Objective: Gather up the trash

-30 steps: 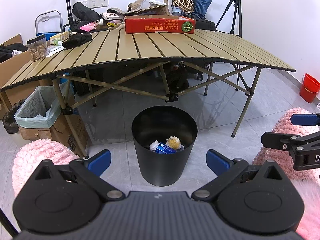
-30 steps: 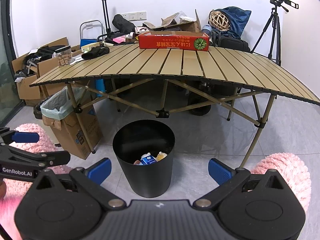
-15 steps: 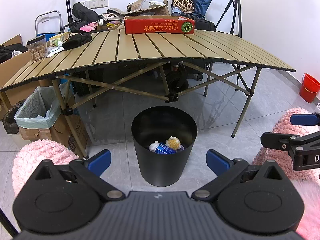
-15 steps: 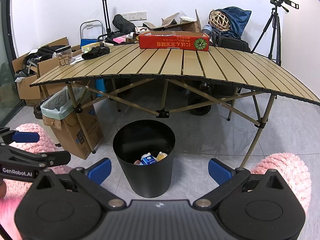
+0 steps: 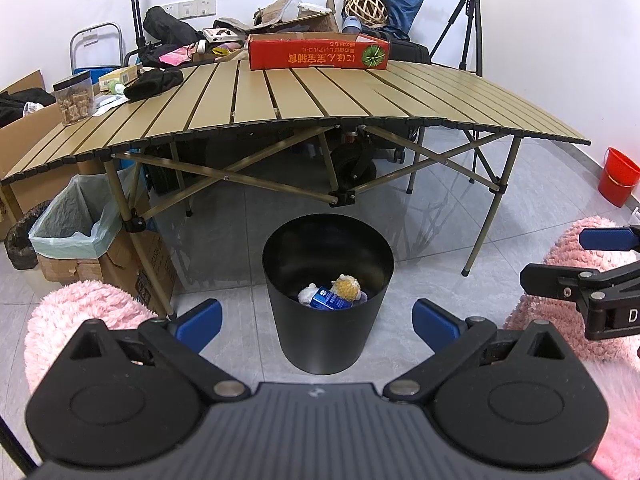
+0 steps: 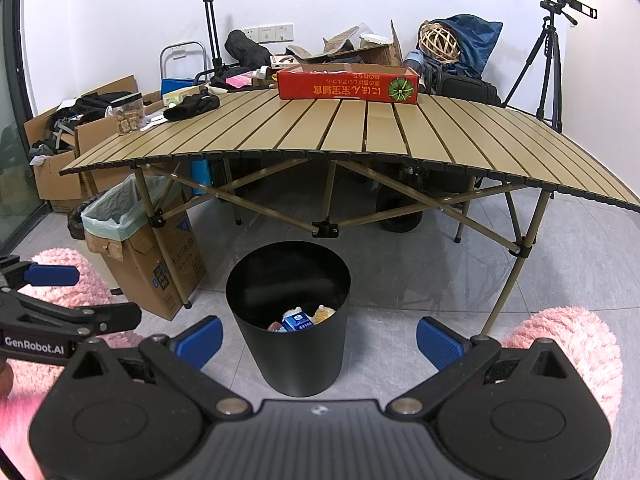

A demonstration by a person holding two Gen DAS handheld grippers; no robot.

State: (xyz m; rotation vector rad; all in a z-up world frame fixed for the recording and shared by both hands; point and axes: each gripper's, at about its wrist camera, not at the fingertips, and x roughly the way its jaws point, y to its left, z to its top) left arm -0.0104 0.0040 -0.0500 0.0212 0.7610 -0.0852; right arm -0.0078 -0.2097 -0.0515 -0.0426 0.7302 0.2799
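Note:
A black round bin (image 5: pixel 324 344) stands on the grey tile floor in front of the slatted folding table (image 5: pixel 304 96). Inside lie a blue carton (image 5: pixel 329 300), a yellow crumpled piece (image 5: pixel 347 286) and a white piece. The bin also shows in the right wrist view (image 6: pixel 298 360), with the blue carton (image 6: pixel 297 322) inside. My left gripper (image 5: pixel 318 322) is open and empty, held just in front of the bin. My right gripper (image 6: pixel 319 338) is open and empty, also before the bin. Each gripper shows at the edge of the other's view.
A red cardboard box (image 5: pixel 318 54), a jar (image 5: pixel 74 98) and black cloth (image 5: pixel 154 82) lie on the table. A lined cardboard box (image 5: pixel 86 236) stands at its left leg. Pink fluffy rugs (image 5: pixel 86 312) lie left and right. A red bucket (image 5: pixel 618 176) and a tripod (image 5: pixel 474 20) stand far right.

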